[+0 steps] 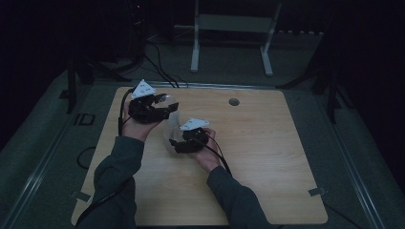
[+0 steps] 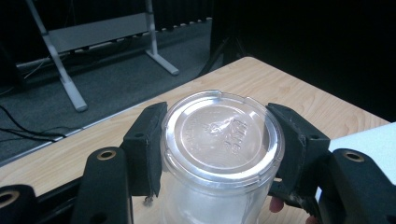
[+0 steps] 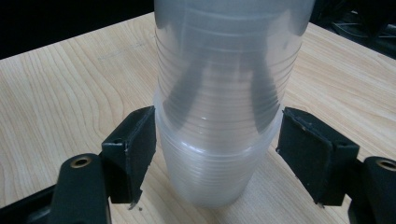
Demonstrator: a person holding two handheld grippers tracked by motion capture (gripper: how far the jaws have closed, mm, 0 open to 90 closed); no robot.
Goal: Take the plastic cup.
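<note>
Cups [image 3: 224,116], nested and clear, stand between your claws: left claw [image 2: 219,140] is clamped on the upper cup's base, right claw [image 3: 217,154] brackets the lower cup, pads not touching.

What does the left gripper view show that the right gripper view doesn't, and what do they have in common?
Left gripper view: the clear cup stack's round embossed end, clamped between the left tongs, with grey floor and a metal stand behind. Right gripper view: the stack's ribbed nested sides, the right tongs flanking the outer cup. Shared: the stack and the wooden table.
</note>
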